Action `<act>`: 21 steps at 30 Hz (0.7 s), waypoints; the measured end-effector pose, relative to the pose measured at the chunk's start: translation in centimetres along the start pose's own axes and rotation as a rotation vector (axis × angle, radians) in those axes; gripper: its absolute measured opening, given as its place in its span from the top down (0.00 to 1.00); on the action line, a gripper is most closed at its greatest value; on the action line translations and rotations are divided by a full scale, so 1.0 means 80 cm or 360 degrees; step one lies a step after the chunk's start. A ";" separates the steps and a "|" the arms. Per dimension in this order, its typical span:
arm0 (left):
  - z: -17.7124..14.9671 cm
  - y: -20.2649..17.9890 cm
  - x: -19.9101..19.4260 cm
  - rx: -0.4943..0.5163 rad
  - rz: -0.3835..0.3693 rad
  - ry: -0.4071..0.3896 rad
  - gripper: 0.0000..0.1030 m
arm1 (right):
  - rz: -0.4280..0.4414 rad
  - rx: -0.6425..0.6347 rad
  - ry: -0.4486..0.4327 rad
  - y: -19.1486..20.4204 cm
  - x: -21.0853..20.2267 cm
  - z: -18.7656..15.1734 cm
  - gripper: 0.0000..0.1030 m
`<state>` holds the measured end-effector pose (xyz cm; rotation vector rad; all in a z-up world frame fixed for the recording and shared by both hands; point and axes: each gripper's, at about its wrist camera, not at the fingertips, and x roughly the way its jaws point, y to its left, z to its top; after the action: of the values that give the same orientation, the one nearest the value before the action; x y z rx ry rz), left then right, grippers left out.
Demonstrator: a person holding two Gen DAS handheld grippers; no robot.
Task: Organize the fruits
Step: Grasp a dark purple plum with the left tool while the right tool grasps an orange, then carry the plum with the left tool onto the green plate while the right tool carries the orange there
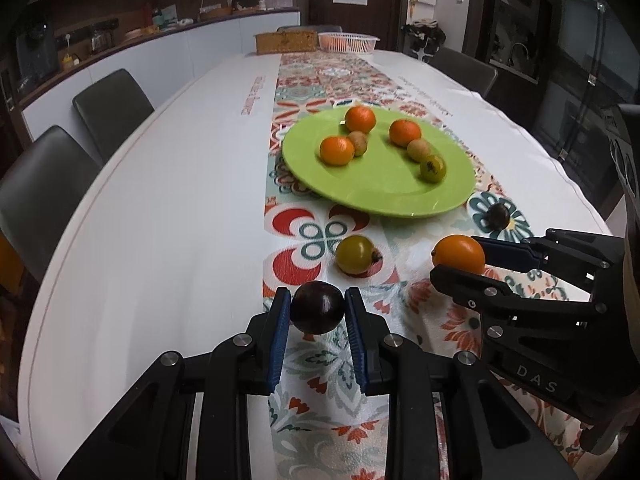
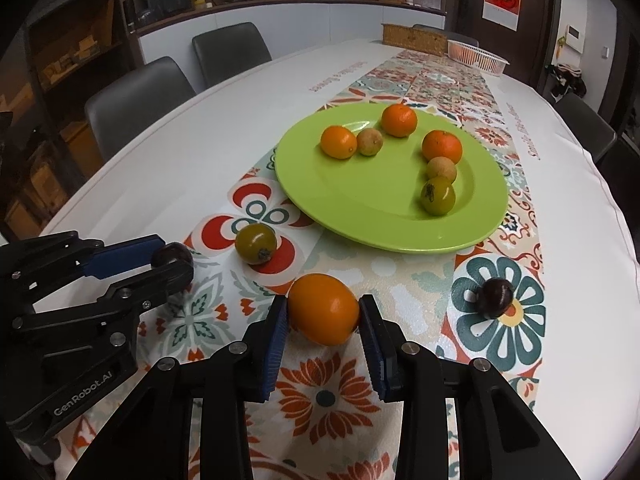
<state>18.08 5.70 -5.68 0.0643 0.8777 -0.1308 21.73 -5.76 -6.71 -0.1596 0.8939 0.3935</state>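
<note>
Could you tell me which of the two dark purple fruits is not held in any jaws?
The dark purple fruit lying free on the teal flower pattern; the other sits clamped.

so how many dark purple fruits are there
2. One dark purple fruit is clamped in the left gripper; the other dark fruit lies loose on the patterned runner beside the right gripper. None seem hidden.

Plate (image 2: 360, 232) glossy, smooth green glaze with highlights. Tablecloth (image 1: 160, 220) matt white cloth; runner (image 2: 400, 280) printed cloth, faintly creased. Plum (image 1: 317, 308) shiny, dark, smooth skin. Orange fruit (image 2: 323, 308) smooth, slightly glossy. Left gripper (image 1: 317, 312) and right gripper (image 2: 323, 316): matt black plastic bodies, silver metal screws, ribbed blue pads (image 1: 280, 340). Basket (image 1: 347, 42) white plastic lattice. Box (image 1: 286, 42) looks woven, rough. Chairs (image 1: 112, 104) matt grey upholstery.
</note>
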 end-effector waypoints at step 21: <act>0.064 -0.036 -0.035 0.0124 -0.0091 -0.0185 0.73 | -0.0014 0.0058 -0.0224 -0.035 -0.066 0.035 0.65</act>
<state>19.79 2.57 -0.28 0.1034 0.7582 -0.2201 21.90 -8.87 -0.87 -0.1007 0.7607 0.3754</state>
